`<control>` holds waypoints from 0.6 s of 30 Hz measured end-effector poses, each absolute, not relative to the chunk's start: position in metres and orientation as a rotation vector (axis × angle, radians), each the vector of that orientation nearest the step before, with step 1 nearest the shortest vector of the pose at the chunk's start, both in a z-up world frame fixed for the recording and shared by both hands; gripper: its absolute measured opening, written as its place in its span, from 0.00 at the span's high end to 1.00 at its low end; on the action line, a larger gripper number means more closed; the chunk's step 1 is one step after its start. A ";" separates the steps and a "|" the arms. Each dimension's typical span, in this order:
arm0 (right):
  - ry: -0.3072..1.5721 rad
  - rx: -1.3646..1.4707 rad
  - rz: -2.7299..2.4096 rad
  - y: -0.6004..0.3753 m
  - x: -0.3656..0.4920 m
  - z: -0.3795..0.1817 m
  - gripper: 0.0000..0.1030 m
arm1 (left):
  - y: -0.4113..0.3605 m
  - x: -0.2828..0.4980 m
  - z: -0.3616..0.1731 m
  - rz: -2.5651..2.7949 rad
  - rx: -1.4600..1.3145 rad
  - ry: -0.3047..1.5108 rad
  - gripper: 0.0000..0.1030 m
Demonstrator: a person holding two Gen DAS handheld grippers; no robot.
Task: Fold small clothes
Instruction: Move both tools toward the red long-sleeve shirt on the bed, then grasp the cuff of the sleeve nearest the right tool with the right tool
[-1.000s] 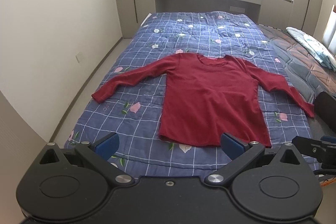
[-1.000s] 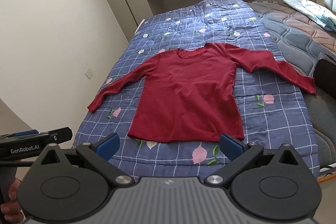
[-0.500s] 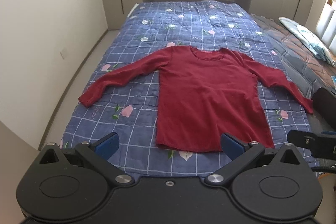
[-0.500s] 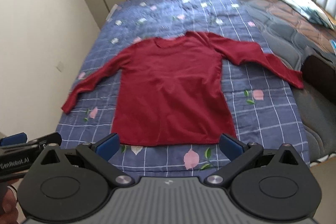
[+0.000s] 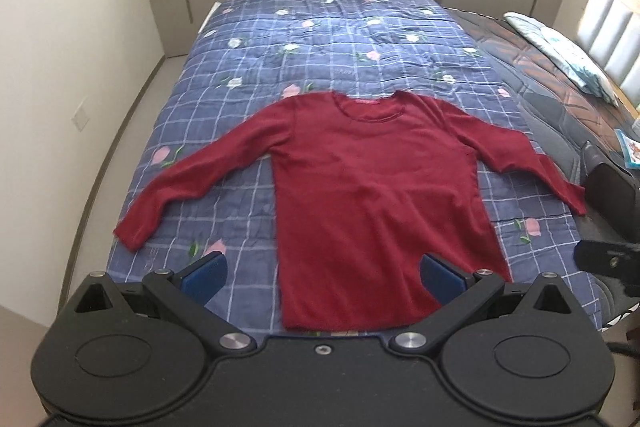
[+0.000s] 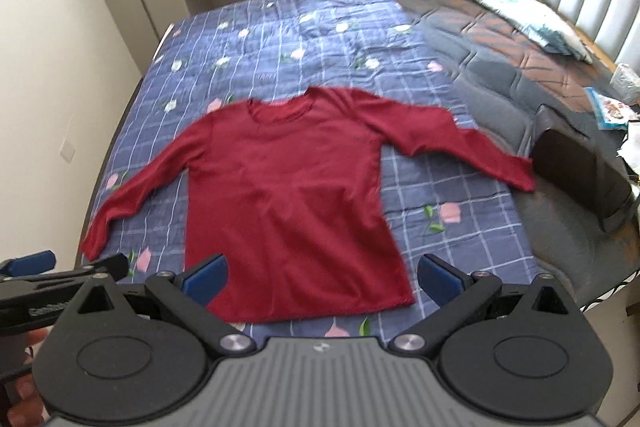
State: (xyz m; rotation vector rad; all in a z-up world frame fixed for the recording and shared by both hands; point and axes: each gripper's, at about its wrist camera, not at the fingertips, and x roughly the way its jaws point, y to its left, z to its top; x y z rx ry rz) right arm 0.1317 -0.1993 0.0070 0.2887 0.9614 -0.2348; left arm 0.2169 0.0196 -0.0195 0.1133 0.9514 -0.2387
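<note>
1. A red long-sleeved shirt point(image 5: 372, 195) lies flat, front up, on the blue checked quilt point(image 5: 320, 39) covering the bed, sleeves spread to both sides.
2. The left gripper point(image 5: 322, 273) hangs above the hem, jaws wide apart, holding nothing.
3. The right gripper point(image 6: 322, 273) hangs likewise, wide and empty.

Red long-sleeved shirts: one point(image 5: 376, 195), lying flat
Sleeves spread out: two
Blue checked quilts: one point(image 5: 320, 39)
Pillows: one point(image 6: 528, 15)
Grippers: two, left point(image 5: 322, 277) and right point(image 6: 322, 277)
Blue finger pads per gripper: two point(image 5: 202, 275)
</note>
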 end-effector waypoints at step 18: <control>0.989 0.369 -0.332 -0.317 0.176 -0.037 0.00 | -0.081 0.277 -0.058 -0.247 0.133 1.072 0.01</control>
